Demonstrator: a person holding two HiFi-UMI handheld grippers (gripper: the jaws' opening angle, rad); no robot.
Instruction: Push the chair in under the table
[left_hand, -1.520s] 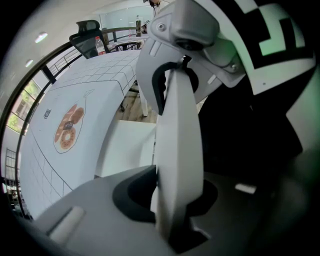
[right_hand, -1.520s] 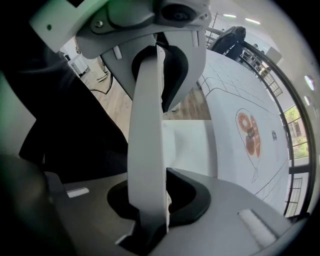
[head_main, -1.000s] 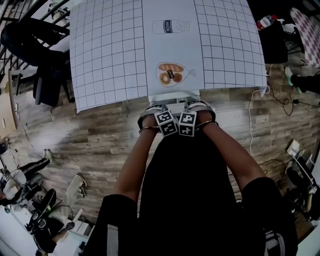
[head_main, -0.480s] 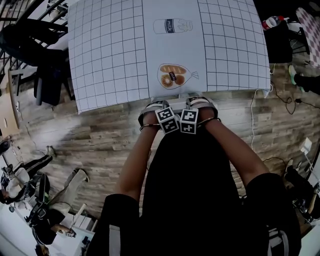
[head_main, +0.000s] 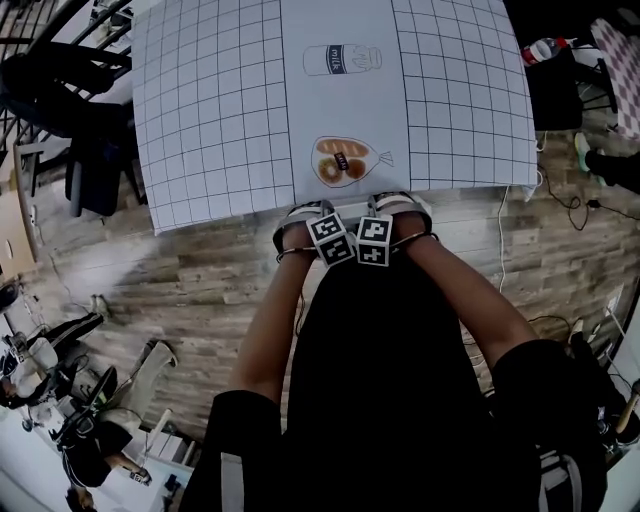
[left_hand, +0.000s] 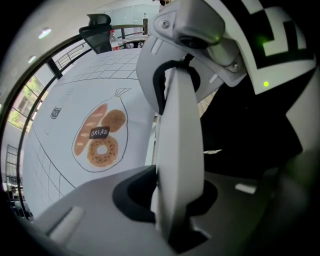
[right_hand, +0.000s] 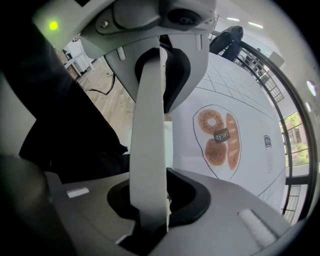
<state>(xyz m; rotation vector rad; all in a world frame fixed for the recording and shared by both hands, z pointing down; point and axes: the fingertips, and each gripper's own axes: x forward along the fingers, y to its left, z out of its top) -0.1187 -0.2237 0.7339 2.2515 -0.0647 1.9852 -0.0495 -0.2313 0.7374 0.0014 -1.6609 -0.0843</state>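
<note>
The chair (left_hand: 95, 220) is light grey. Only its top edge with a dark hand hole shows in the two gripper views, also as chair (right_hand: 240, 220). In the head view it is hidden under my grippers, my body and the table (head_main: 200, 120). The table is covered by a white gridded sheet with a bread drawing (head_main: 345, 162). My left gripper (head_main: 308, 218) and right gripper (head_main: 398, 210) point down side by side at the table's near edge. Each has one white finger (left_hand: 177, 150) down in the hand hole and is shut on the chair's top edge.
A black office chair (head_main: 60, 90) stands at the table's far left corner. A white cable (head_main: 503, 250) runs over the wooden floor at the right, beside a dark bag (head_main: 555, 80). Shoes and gear (head_main: 70, 420) lie at the lower left.
Both grippers have moved together towards the table. The pale strip of chair seen between them and the table edge has slid out of sight under the tabletop.
</note>
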